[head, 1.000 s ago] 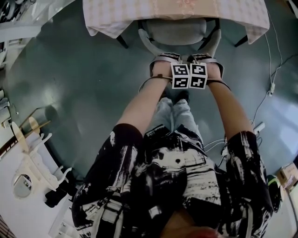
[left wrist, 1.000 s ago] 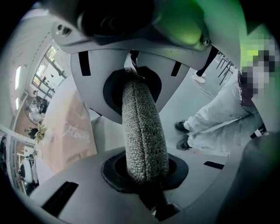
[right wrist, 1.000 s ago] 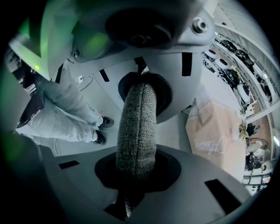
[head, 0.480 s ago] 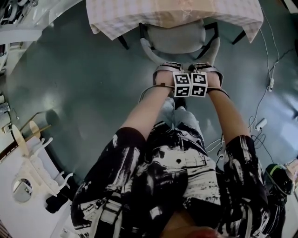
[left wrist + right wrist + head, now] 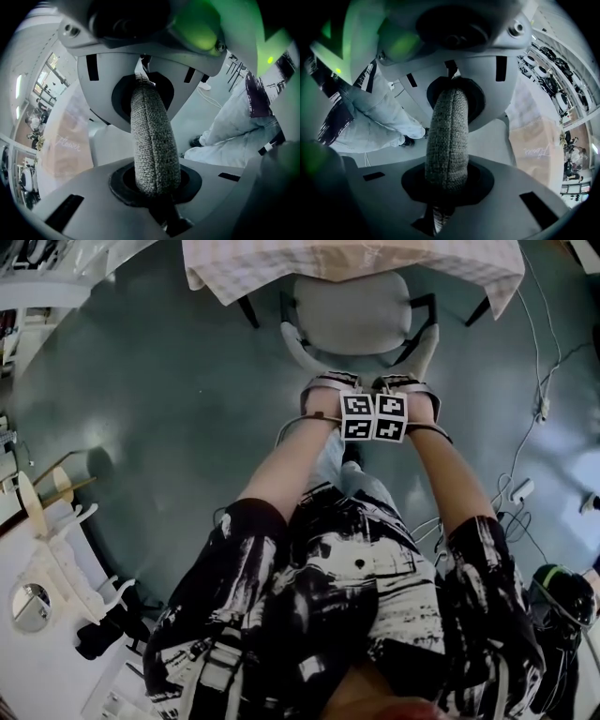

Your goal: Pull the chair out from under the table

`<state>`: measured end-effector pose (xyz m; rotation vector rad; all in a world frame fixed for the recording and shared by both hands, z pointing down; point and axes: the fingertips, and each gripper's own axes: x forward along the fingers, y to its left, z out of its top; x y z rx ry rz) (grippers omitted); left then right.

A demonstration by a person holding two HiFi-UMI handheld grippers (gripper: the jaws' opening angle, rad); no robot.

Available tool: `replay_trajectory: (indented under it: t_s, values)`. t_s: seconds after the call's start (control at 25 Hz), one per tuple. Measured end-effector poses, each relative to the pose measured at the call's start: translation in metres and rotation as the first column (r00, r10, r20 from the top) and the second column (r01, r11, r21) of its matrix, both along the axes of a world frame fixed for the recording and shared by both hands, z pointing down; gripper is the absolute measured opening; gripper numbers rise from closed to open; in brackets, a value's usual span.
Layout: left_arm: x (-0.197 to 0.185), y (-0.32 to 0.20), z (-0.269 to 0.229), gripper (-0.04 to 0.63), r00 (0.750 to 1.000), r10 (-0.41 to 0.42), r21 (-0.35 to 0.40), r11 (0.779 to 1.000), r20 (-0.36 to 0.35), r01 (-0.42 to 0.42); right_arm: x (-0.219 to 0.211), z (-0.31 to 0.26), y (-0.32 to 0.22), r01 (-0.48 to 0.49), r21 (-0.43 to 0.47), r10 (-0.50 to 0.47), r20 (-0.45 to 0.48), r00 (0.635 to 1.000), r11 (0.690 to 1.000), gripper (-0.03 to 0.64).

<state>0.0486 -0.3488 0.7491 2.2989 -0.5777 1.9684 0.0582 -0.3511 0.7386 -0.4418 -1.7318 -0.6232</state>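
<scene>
A grey chair [image 5: 352,313] stands at the edge of the table with the checked cloth [image 5: 356,261], and most of its seat shows in front of the cloth. Its curved backrest faces me. In the head view my left gripper [image 5: 330,385] and right gripper [image 5: 405,385] sit side by side on the backrest's top edge, pointing steeply down. The left gripper [image 5: 151,138] is shut on the woven grey backrest edge [image 5: 155,159]. The right gripper [image 5: 447,140] is likewise clamped on that padded edge [image 5: 445,159]. My legs stand just behind the chair.
White cables [image 5: 546,371] and a power strip [image 5: 521,491] lie on the grey-green floor at the right. A white bench with racks [image 5: 56,563] fills the lower left. A green-and-black object [image 5: 562,592] sits at the lower right. Open floor lies left of the chair.
The chair has slid out from under the tablecloth toward me, showing more of its seat. Both grippers moved back with it, still clamped on the backrest.
</scene>
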Motion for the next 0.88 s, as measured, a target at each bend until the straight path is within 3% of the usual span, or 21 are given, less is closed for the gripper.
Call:
replay_trajectory:
  t_s: [0.88]
  values:
    - [0.077, 0.137, 0.004, 0.044, 1.0, -0.018, -0.012, 1.0, -0.022, 0.018, 0.077, 0.004, 0.136, 0.003, -0.009, -0.003, -0.017, 1.0, 1.0, 0.046]
